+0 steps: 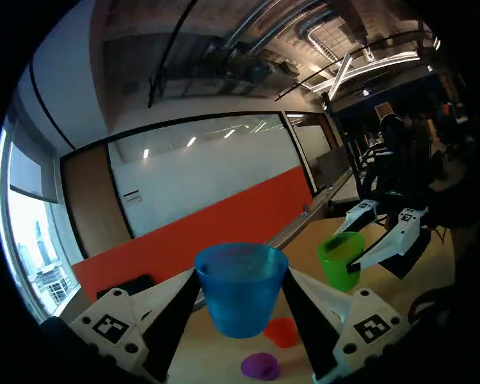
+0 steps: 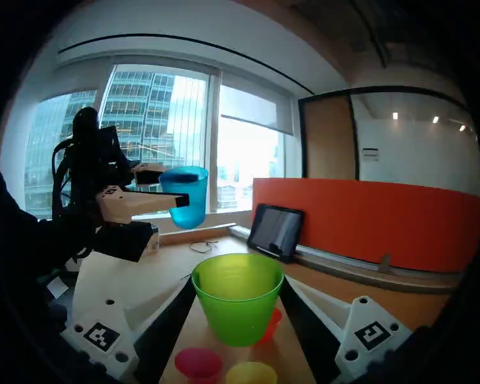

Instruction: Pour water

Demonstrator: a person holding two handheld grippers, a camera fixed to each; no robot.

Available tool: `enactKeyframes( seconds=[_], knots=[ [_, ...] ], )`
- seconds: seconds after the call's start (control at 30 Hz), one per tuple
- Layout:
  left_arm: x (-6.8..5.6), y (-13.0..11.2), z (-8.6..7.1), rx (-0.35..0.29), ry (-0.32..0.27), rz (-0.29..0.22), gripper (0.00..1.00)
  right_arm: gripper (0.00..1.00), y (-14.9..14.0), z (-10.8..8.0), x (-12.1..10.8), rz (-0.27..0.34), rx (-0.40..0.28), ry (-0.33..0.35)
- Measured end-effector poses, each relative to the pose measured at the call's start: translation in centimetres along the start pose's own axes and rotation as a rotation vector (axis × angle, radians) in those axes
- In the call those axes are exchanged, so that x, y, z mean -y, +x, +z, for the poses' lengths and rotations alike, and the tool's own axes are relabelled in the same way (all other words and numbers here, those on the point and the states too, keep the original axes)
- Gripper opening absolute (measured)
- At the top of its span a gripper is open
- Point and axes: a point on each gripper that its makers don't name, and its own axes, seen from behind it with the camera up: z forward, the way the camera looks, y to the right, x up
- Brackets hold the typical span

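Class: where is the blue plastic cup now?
The blue plastic cup is centre of the left gripper view, clamped in the left gripper above the wooden table.

Low cups crowd the counter [image 2: 227, 246] beneath the lifted ones: a pink cup [image 2: 198, 363], a yellow cup [image 2: 251, 373] and an orange cup [image 2: 273, 323] stand close together. A tablet [image 2: 276, 232] leans at the far edge by the orange partition [image 2: 381, 217], with a thin cable [image 2: 201, 246] lying beside it. The air between the raised blue cup [image 2: 185, 195] and green cup [image 2: 239, 297] is open
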Motion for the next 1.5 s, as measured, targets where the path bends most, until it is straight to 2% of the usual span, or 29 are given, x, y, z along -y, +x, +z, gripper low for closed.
enactKeyframes(
  seconds=[0.5,0.93,1.5],
  knots=[
    [0.1,1.3,0.7,0.0,0.008,0.155,0.86,0.92,-0.4,1.1,1.6,0.0,0.005,0.042],
    [0.0,2.8,0.8,-0.003,0.03,0.315,0.86,0.92,-1.1,1.8,2.6,0.005,0.011,0.072],
    [-0.1,4.5,1.0,-0.013,0.048,0.485,0.86,0.92,-2.0,2.4,3.7,0.006,0.022,0.108]
  ],
)
